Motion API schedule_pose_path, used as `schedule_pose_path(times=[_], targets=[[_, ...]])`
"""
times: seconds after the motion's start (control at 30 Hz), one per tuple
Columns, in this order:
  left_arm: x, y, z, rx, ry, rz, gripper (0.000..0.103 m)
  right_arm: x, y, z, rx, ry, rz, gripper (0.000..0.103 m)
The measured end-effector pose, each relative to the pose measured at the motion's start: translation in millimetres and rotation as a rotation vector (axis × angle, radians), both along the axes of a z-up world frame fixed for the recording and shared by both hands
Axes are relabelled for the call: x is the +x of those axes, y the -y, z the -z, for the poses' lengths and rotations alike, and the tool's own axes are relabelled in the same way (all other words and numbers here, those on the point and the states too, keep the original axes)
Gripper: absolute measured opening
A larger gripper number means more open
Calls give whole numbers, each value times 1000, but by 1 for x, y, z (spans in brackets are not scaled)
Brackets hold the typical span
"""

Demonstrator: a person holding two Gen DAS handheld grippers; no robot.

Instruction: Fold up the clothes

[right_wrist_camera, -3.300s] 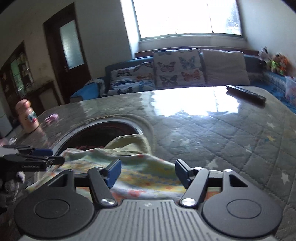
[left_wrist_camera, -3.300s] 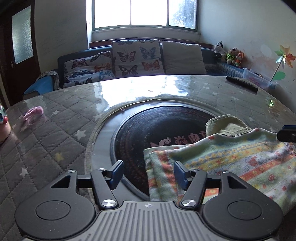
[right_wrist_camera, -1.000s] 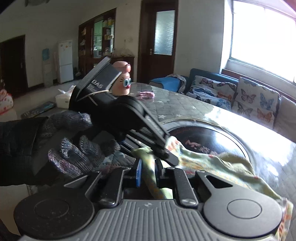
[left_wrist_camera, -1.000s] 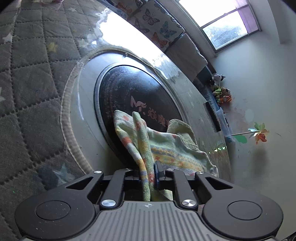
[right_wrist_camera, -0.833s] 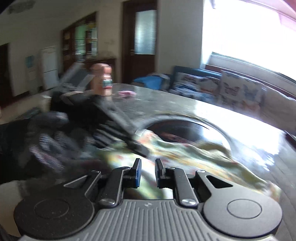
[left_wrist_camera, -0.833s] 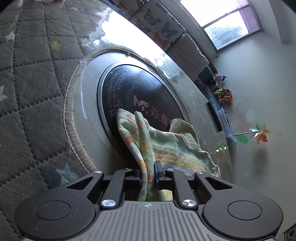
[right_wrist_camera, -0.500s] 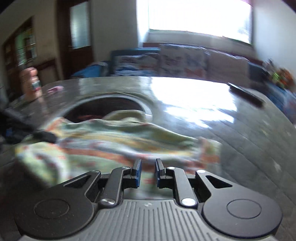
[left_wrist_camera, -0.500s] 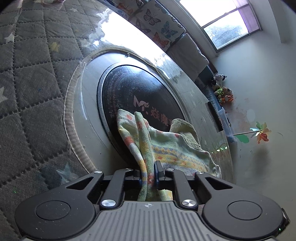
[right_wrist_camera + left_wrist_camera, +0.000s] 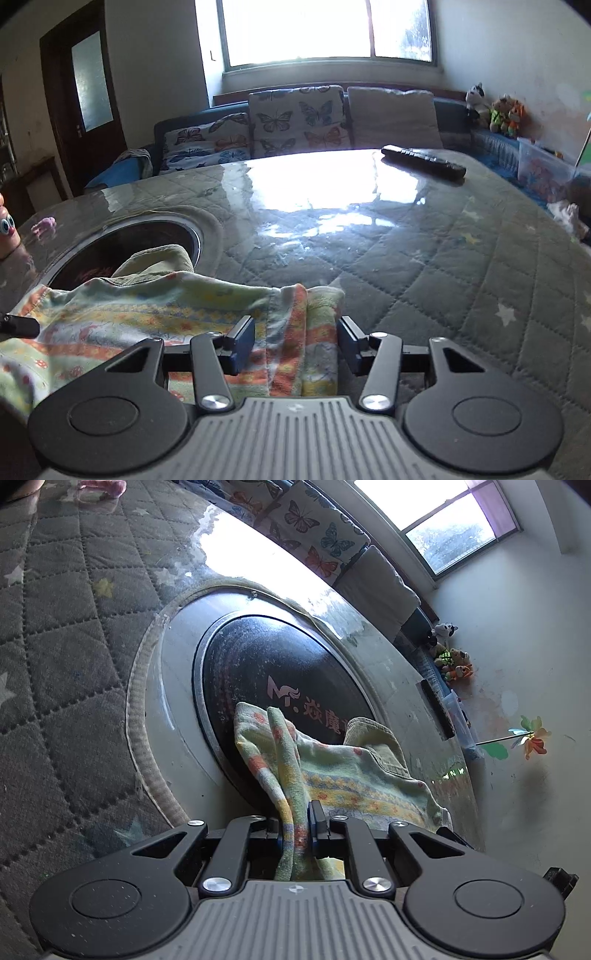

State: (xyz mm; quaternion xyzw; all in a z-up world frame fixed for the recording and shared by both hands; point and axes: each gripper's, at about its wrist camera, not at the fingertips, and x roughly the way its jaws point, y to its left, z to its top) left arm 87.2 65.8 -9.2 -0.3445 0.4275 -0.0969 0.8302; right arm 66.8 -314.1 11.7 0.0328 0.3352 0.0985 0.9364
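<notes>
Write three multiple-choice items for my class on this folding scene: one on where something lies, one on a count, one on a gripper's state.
1. Where does the black remote control lie?
A. on the far side of the quilted table
B. on the sofa cushions
C. inside the round dark inset

2. How many grippers are clamped on the patterned garment?
A. none
B. one
C. two

3. How does the right gripper stand?
A. shut on cloth
B. open over the garment's folded edge
C. out of view

Answers: 1 A, it rests on the tabletop before the sofa. 2 B, only the left gripper pinches cloth. 3 B, its fingers stand apart.
</notes>
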Motion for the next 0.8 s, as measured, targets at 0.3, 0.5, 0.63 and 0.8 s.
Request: schedule_pose_path(times=[0.3, 0.5, 0.63, 0.8], targets=[[-2, 11, -18, 60, 41, 11, 11, -10, 1, -2, 88, 22, 23, 7], [3, 32, -48, 87, 120, 65, 9, -30, 13, -26, 121, 108, 45, 5], [13, 60, -63, 107, 160, 124, 9, -39, 30, -44, 104, 159, 80, 5], [34, 105, -74, 118, 188, 201, 9, -43, 62, -61, 58, 201, 150, 5]])
